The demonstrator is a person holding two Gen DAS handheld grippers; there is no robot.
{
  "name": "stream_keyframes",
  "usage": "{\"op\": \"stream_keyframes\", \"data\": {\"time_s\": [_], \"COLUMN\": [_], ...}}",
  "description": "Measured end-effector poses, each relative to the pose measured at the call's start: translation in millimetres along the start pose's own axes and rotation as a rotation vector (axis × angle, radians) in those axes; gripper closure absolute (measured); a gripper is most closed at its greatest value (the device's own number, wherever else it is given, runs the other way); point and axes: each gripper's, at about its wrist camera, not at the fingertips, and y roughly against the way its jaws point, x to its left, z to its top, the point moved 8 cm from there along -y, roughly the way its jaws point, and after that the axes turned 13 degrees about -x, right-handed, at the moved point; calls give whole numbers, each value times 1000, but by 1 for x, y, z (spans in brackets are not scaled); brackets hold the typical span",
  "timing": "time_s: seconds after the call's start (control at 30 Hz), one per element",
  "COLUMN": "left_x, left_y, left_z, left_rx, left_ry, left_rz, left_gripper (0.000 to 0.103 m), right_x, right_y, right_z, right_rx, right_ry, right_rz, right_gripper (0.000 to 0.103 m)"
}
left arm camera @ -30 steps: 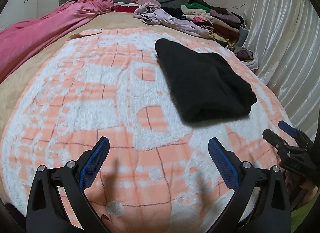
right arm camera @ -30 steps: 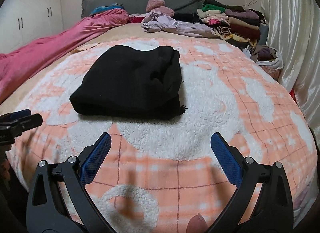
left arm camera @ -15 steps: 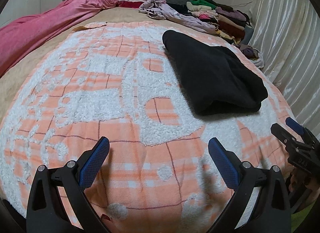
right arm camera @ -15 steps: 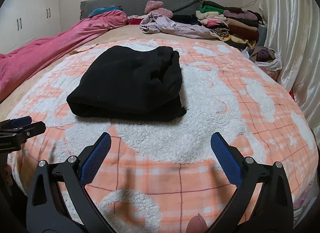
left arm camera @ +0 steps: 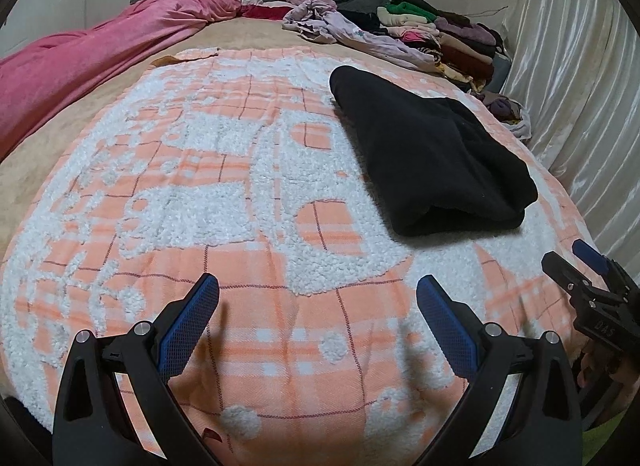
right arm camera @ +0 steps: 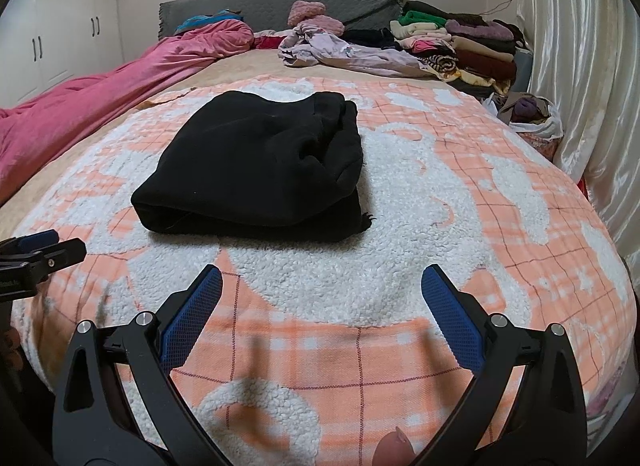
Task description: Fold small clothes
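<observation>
On blanket (right arm camera: 400, 286) — folded black garment (right arm camera: 256, 165) | left gripper (left arm camera: 318, 314), right gripper (right arm camera: 322, 306) — both spread wide, empty

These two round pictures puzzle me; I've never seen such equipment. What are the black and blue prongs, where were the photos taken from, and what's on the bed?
Each picture comes from a fisheye camera mounted on a handheld two-finger gripper, looking along its fingers. A person holds one in each hand; there is no robot. The left gripper and the right gripper are both open and hold nothing. Each also shows at the edge of the other's view. On the orange and white blanket lies a folded black garment. Further back are a pink cover and stacked clothes.
</observation>
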Motion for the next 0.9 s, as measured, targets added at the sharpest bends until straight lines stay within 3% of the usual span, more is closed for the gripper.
{"op": "stream_keyframes", "data": {"time_s": [0.9], "left_x": [1], "left_y": [2], "left_z": [2], "left_rx": [-11], "left_ry": [-3], "left_rz": [10], "left_gripper": [4], "right_x": [0], "right_y": [0], "right_z": [0], "right_rx": [0], "right_ry": [2], "right_rz": [0], "right_gripper": [9]}}
